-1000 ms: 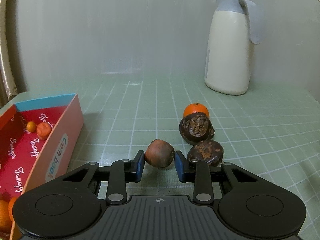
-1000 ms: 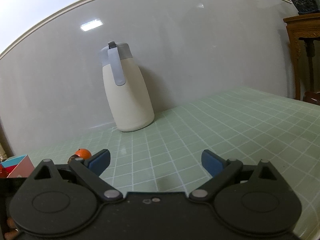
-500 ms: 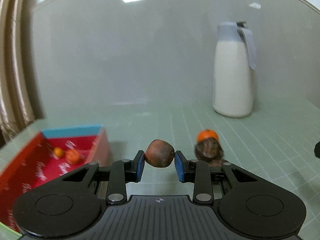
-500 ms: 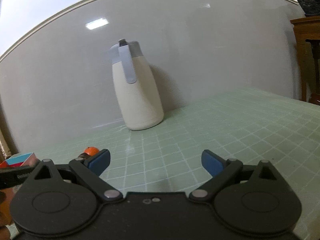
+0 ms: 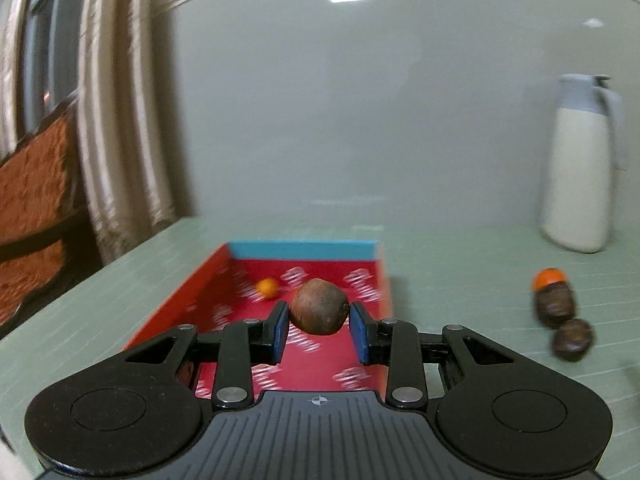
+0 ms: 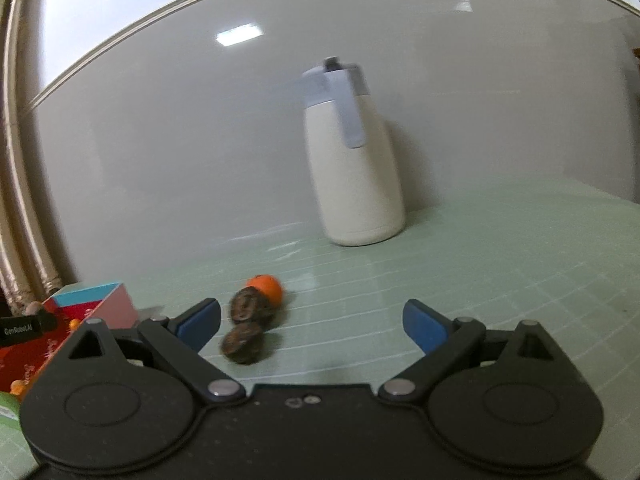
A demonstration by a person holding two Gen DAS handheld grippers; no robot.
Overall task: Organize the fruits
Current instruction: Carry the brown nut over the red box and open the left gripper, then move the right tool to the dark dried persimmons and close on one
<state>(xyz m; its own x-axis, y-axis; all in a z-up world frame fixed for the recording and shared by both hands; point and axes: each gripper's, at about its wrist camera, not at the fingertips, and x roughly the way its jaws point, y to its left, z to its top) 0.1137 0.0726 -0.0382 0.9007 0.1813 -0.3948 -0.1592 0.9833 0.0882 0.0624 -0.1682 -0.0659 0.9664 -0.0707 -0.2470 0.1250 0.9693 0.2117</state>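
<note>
Matt brown fruit (image 5: 319,306); glossy printed cardboard box (image 5: 304,251); smooth plastic jug (image 6: 354,168).

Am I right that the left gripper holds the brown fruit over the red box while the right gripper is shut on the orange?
Not quite. The right wrist view shows the right gripper open and empty; the orange sits on the table. The left gripper does hold the brown fruit over the red box.
</note>
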